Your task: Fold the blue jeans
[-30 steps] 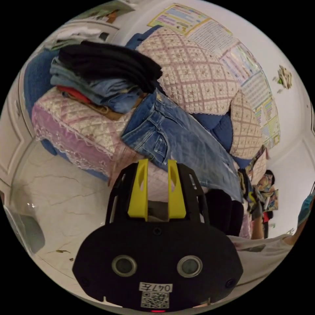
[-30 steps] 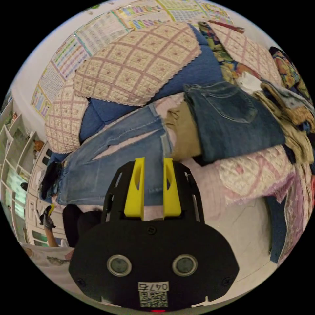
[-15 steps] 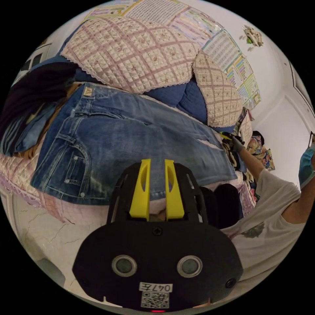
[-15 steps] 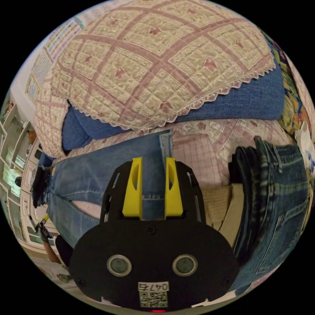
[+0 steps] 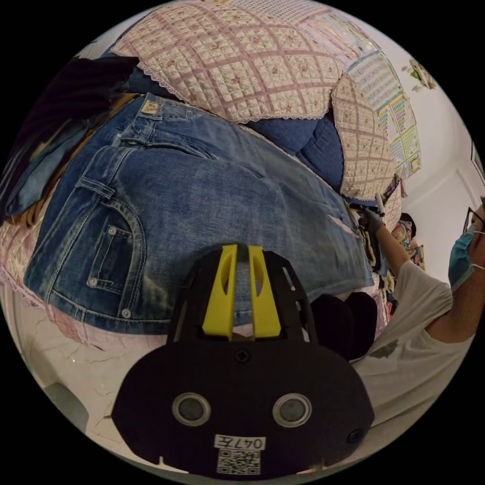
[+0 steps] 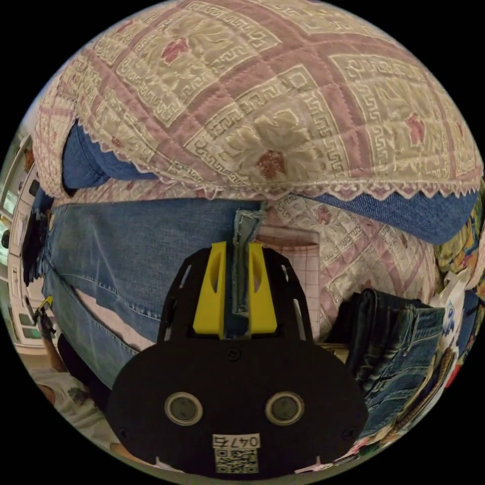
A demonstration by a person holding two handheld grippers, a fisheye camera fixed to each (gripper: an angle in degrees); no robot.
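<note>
A: While stretched flat along the seat of the sofa (image 5: 313, 146), seen from both ends: blue jeans (image 5: 212, 202). Where on the sofa exactly?

B: Lengthwise on the seat, just in front of the sofa's quilted back cushion (image 5: 242, 60). Waistband and pockets toward one end of the sofa, touching a pile of folded clothes (image 5: 45, 131). Leg hems toward the sofa's other end.

A: And the left gripper (image 5: 242, 250)?

B: At the front edge of the sofa seat, a little past the riveted pocket. Yellow jaws drawn close together, with the near edge of the denim pinched between them.

A: The right gripper (image 6: 236, 247)?

B: At the hem end, close under the sofa's back cushion. Jaws squeezed on the hem of one leg, with a strip of denim standing up between them.

A: Anything else at that end of the sofa?

B: Darker folded jeans (image 6: 399, 333) on the seat, just beyond the hem and apart from it. Pink quilted seat cover (image 6: 348, 242) bare in between.

A: In front of the sofa?

B: A white sleeve (image 5: 419, 323) and a hand (image 5: 371, 220) reaching to the far leg end. Pale floor (image 5: 50, 364) below the sofa's front edge.
</note>
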